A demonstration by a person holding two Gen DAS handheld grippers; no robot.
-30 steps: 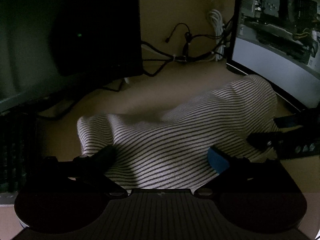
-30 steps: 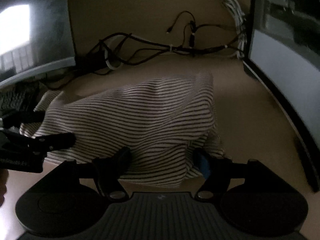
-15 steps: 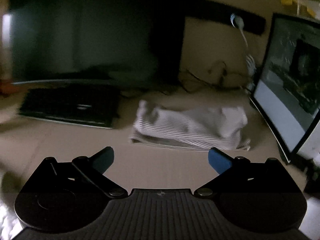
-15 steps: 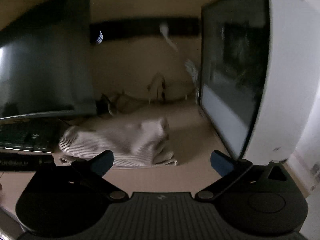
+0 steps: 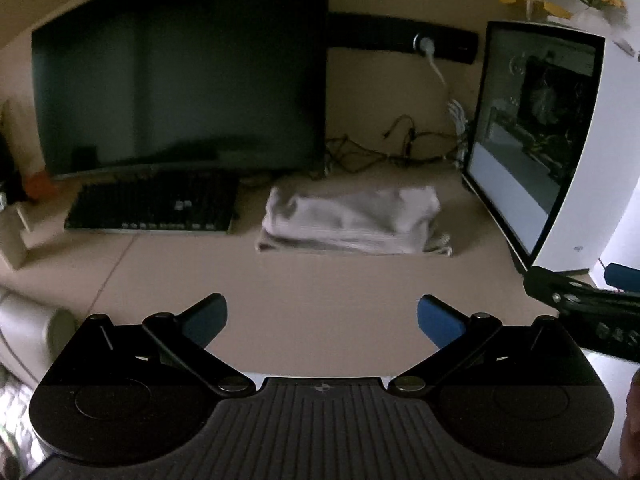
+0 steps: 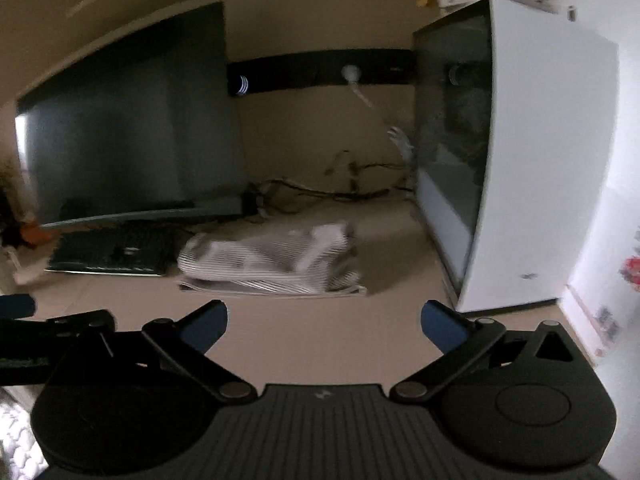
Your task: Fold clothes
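Striped garment (image 5: 352,220) folded into a low, wide bundle on the tan desk (image 5: 320,284), long axis running side to side across both views, near edge facing the tools. Lies between the keyboard (image 5: 152,208) on one side and the white computer case (image 5: 576,152) with its glass panel on the other, in front of the dark monitor (image 5: 180,76) and the tangle of cables (image 5: 400,148) at the wall. Some loose cloth showing at the bundle's right end, beside the case; too blurred to say whether hem or sleeve. Well apart from both tools, a bare stretch of desk in between. Left gripper (image 5: 322,316) spread wide, blue pads empty, nothing between them; bundle straight ahead and slightly right of its centre line. Right gripper (image 6: 324,320) likewise spread to its widest and empty; bundle ahead and left of centre, closer to its left finger's line. Neither clearly nearer. Judging from the compact, squared shape, folding looks close to done or done; any further fold would likely call for both tools reaching forward and down to the two ends of the long axis, left tool to the keyboard end, right tool to the case end.
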